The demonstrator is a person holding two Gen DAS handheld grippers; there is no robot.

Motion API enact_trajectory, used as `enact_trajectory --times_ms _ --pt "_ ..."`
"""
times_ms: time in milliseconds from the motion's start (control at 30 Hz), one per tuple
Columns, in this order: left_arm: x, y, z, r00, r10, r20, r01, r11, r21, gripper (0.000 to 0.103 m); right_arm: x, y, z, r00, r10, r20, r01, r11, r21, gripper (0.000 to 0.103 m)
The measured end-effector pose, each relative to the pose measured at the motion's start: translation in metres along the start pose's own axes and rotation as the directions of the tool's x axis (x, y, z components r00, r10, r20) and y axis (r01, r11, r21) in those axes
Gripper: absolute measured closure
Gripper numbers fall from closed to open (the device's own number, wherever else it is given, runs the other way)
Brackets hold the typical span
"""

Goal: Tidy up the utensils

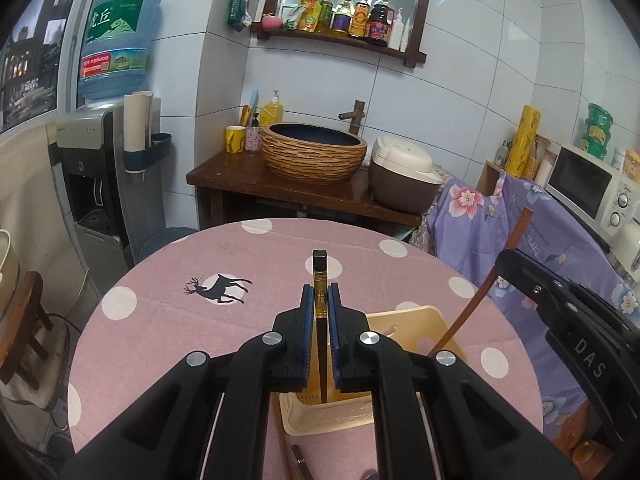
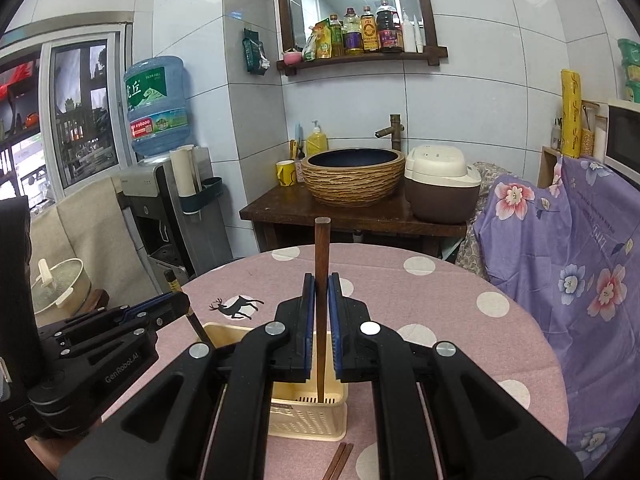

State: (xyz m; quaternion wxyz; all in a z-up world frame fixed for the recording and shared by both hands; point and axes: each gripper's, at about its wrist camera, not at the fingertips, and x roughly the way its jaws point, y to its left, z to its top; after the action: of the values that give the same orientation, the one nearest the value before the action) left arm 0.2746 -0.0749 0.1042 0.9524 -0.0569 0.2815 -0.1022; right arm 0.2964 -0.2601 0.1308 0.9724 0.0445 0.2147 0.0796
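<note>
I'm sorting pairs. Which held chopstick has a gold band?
The black chopstick in the left gripper; the right gripper holds a plain brown chopstick.

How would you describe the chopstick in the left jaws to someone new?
On the round pink polka-dot tablecloth stands a cream perforated plastic basket. The black chopstick with a gold band points down into it; the other held stick, the plain brown wooden chopstick, has no band.

Both grippers' fingers [image 1: 308, 312] [image 2: 307, 312] clamped
</note>
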Motion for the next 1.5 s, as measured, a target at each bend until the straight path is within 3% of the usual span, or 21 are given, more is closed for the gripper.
enact_trajectory --times_ms 67,100,133,233,333,467,533,633,733,933,1067,1233,1500 --pt "-0.004 0.0 -0.001 1.0 -0.004 0.004 0.004 1.0 0.005 0.065 -0.002 -0.002 -0.002 1.0 -0.001 0.008 0.001 1.0 0.006 0.083" --pt "-0.009 0.002 -0.002 1.0 -0.003 0.015 0.003 1.0 0.003 0.041 -0.005 -0.003 -0.004 1.0 -0.009 0.018 0.008 1.0 0.003 0.06" --pt "-0.014 0.004 -0.005 1.0 0.0 0.03 0.0 1.0 0.001 0.034 -0.01 -0.003 -0.006 0.999 -0.016 0.034 0.016 1.0 0.0 0.04" --pt "-0.028 0.01 -0.017 0.999 -0.003 0.036 0.002 1.0 0.005 0.034 -0.027 -0.003 -0.014 0.995 -0.047 0.092 0.05 0.998 -0.028 0.039" --pt "-0.039 0.021 -0.038 1.0 0.01 0.018 -0.01 1.0 0.0 0.032 -0.042 -0.002 -0.032 0.993 -0.083 0.088 0.088 0.994 -0.06 0.039" --pt "-0.037 0.035 -0.083 0.996 0.066 -0.064 -0.065 0.998 0.012 0.033 -0.044 -0.003 -0.072 0.99 -0.141 -0.034 0.137 0.987 -0.086 0.039" --pt "-0.028 0.041 -0.112 0.987 0.071 -0.145 -0.07 0.997 0.015 0.042 -0.041 -0.005 -0.101 0.982 -0.145 -0.124 0.136 0.988 -0.079 0.04" --pt "-0.017 0.05 -0.146 0.968 0.046 -0.245 -0.052 0.999 -0.017 0.049 -0.035 -0.007 -0.143 0.959 -0.132 -0.251 0.125 0.991 -0.042 0.045" --pt "-0.012 0.051 -0.171 0.954 0.043 -0.296 -0.051 0.999 -0.019 0.05 -0.033 -0.008 -0.176 0.936 -0.132 -0.327 0.135 0.991 -0.013 0.047" --pt "-0.012 0.045 -0.186 0.947 0.063 -0.314 -0.06 0.998 0.021 0.051 -0.027 -0.007 -0.209 0.901 -0.141 -0.41 0.166 0.986 0.025 0.059" --pt "-0.013 0.037 -0.194 0.943 0.06 -0.327 -0.047 0.998 0.048 0.053 -0.025 -0.002 -0.218 0.892 -0.158 -0.423 0.178 0.984 0.007 0.064" --pt "-0.011 0.026 -0.202 0.935 0.051 -0.351 -0.024 0.996 0.08 0.056 -0.016 -0.001 -0.227 0.875 -0.165 -0.455 0.185 0.983 -0.002 0.078" --pt "-0.002 0.012 -0.205 0.928 0.098 -0.359 -0.052 0.989 0.137 0.066 -0.015 -0.009 -0.227 0.882 -0.164 -0.442 0.182 0.983 -0.002 0.087"
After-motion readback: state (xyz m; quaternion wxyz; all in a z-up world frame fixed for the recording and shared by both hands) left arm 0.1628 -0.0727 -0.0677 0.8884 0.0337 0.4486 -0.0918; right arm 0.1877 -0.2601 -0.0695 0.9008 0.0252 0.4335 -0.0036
